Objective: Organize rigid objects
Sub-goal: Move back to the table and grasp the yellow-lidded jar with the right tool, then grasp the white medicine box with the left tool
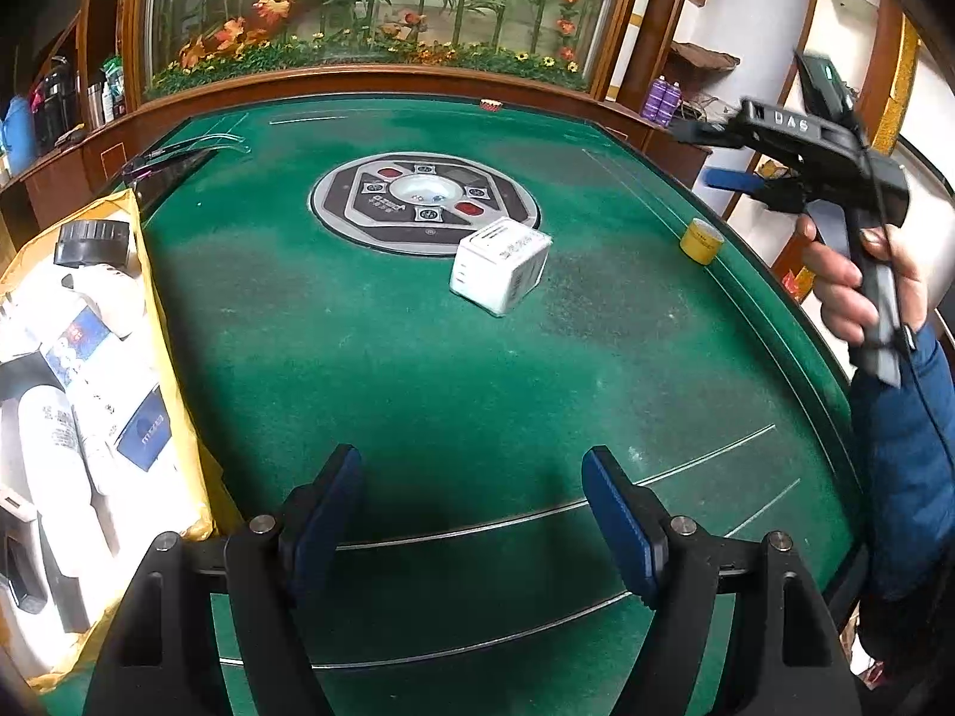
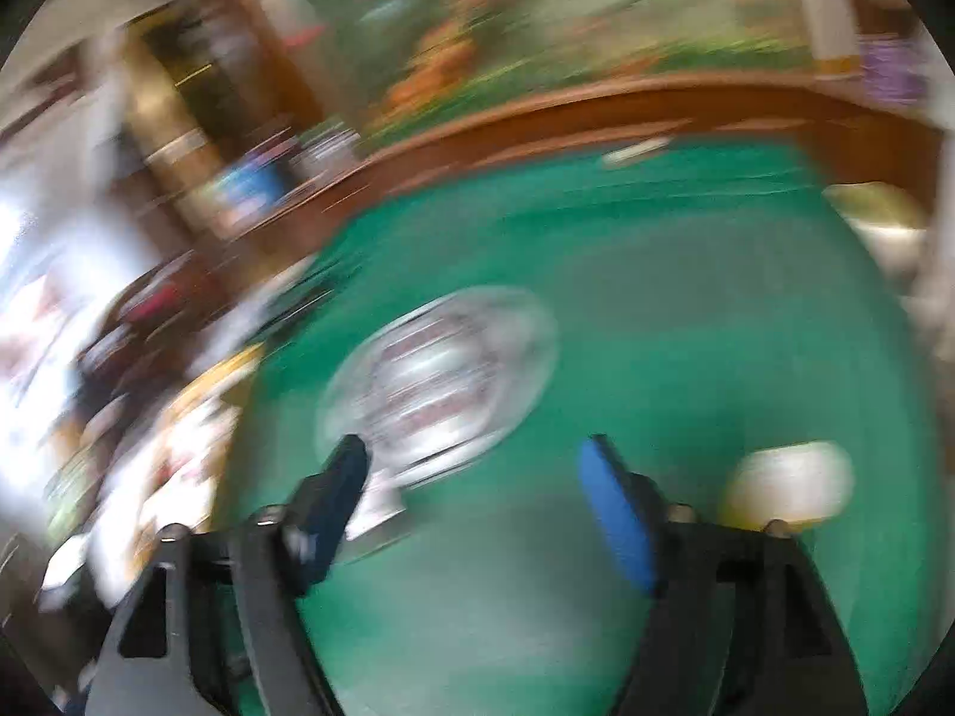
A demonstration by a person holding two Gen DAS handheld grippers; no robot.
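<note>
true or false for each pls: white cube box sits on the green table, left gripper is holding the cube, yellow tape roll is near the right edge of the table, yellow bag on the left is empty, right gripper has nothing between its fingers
1. The white cube box sits on the green table. True.
2. The left gripper holds the cube. False: its jaws stand open with only green felt between them, and the cube lies further off.
3. The yellow tape roll is near the table's right edge. True.
4. The yellow bag is empty. False: white packages and a black-capped item lie in it.
5. The right gripper has nothing between its fingers. True.
</note>
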